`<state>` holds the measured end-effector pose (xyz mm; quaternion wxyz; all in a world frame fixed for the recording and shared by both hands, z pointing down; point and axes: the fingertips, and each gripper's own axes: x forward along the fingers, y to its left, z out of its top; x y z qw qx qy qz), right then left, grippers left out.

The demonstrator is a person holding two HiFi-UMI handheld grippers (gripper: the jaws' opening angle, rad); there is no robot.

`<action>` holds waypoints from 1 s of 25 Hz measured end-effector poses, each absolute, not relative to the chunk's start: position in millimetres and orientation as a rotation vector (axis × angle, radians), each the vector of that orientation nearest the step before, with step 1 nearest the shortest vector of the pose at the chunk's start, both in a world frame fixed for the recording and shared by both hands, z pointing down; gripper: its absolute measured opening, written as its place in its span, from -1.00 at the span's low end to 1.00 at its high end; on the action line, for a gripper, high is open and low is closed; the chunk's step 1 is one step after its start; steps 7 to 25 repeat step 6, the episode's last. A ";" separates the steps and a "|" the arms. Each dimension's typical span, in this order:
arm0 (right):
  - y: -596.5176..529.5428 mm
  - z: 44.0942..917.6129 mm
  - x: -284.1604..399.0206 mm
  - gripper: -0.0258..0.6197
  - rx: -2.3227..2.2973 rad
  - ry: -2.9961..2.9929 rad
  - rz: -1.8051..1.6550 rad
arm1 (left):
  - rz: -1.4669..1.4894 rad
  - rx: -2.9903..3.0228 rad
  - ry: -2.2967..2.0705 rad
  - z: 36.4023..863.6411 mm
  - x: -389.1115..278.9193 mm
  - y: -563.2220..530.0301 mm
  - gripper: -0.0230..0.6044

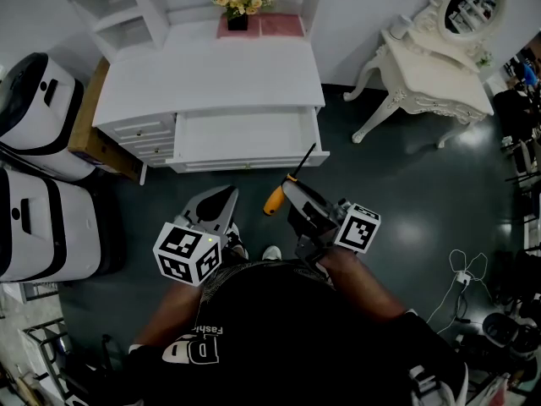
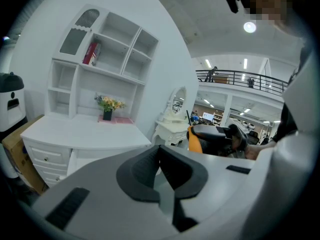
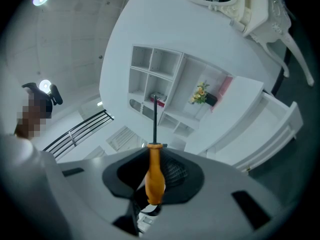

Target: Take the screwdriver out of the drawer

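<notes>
Dark floor (image 1: pixel 380 193) in front of the white desk (image 1: pixel 211 79), with its wide drawer (image 1: pixel 245 138) pulled open. Right gripper (image 1: pixel 296 197) fingers are clamped on the screwdriver (image 1: pixel 275 200) at the orange handle, black shaft angled toward a front corner of the drawer. Screwdriver is out of the drawer, just in front of it, above the floor. Left gripper (image 1: pixel 221 200) is also in front of the drawer, fingers together with nothing between them.
</notes>
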<state>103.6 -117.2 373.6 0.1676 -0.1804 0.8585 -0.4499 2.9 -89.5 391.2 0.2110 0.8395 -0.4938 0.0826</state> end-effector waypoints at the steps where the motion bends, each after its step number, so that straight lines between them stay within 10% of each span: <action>1: -117.4 373.9 103.5 -0.69 -0.511 2.443 -1.279 | 0.229 2.333 -1.372 391.6 3.1 -89.7 -0.88; 25: -117.7 374.9 103.4 -0.69 -0.508 2.448 -1.279 | 0.229 2.334 -1.373 392.5 3.4 -90.2 -0.88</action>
